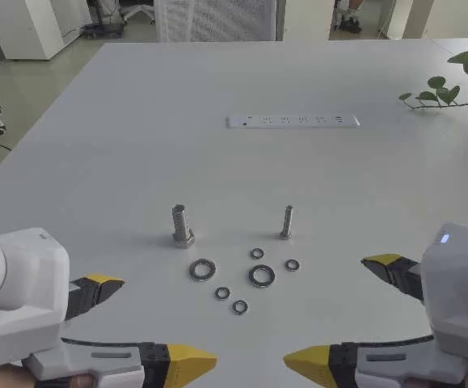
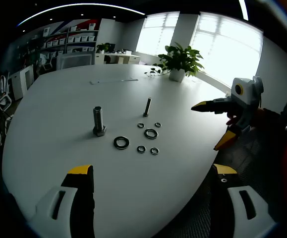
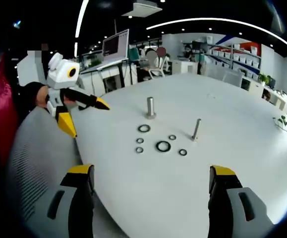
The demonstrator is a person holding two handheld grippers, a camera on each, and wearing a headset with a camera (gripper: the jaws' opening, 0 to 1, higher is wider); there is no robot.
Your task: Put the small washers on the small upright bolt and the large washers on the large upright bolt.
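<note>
Left gripper (image 1: 167, 318): jaws spread, empty, near table (image 1: 120, 145) edge. Large bolt (image 1: 182, 225) stands on its head, long axis vertical, thread up. Large washers (image 1: 203, 269) and small washers (image 1: 222, 293) lie flat in front of the bolts, holes up. Small bolt (image 1: 287, 221) likewise upright. Right gripper (image 1: 325, 308): spread, empty. Suggest nipping one washer by its rim, keeping it level, dropping it straight down the shank.

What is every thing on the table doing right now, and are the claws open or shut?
large bolt: standing upright, no washers on it
small bolt: standing upright, no washers on it
large washers: two, lying flat on the table, loose
small washers: four, lying flat, loose
left claw: open, holding nothing
right claw: open, holding nothing
</note>
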